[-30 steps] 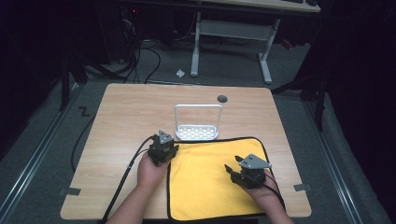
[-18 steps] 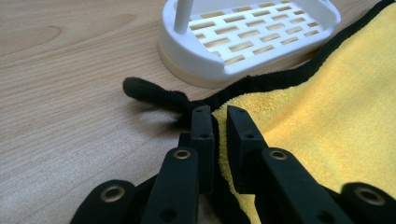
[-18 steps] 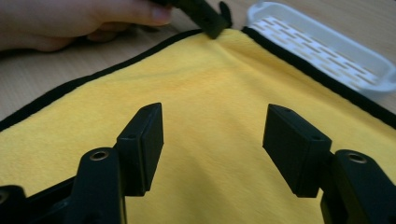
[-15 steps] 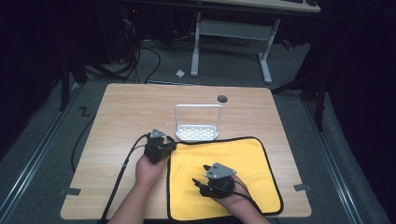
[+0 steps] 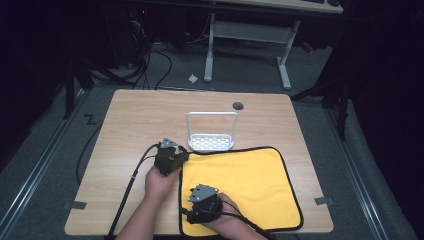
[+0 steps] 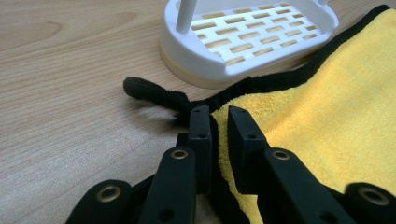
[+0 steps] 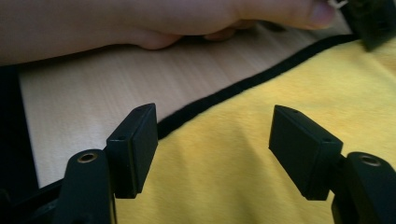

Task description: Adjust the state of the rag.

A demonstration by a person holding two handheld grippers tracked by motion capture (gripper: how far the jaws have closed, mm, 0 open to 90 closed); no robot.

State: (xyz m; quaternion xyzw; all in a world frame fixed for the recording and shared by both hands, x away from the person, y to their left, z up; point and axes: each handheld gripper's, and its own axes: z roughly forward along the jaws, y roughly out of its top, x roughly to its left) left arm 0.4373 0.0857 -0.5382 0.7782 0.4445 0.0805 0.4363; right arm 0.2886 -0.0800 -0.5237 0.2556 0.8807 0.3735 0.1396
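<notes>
— Since the right gripper [image 5: 194, 205] sat out by the right edge of the cloth [image 5: 250, 175] a second ago, where is it now?

— It has crossed to the near left part of the cloth, just inside the black hem. Its jaws have just been opening; they stand wide, with nothing between them, the cloth beneath.

— And the left gripper [image 5: 176, 161]?

— It has hardly moved. It is at the cloth's far left corner, and its jaws have just been closing; now they pinch the corner [image 6: 219, 140] narrowly.

— How are the hands set?

— The left hand [image 5: 160, 182] reaches forward, its gripper pointing toward the rack [image 5: 212, 142]. The right hand [image 5: 227, 220] comes in from the bottom edge, its gripper aimed left at the hem.

— Where does the cloth lie?

— Flat on the table [image 5: 135, 120], on its near right part, its far edge against the rack's base.
</notes>
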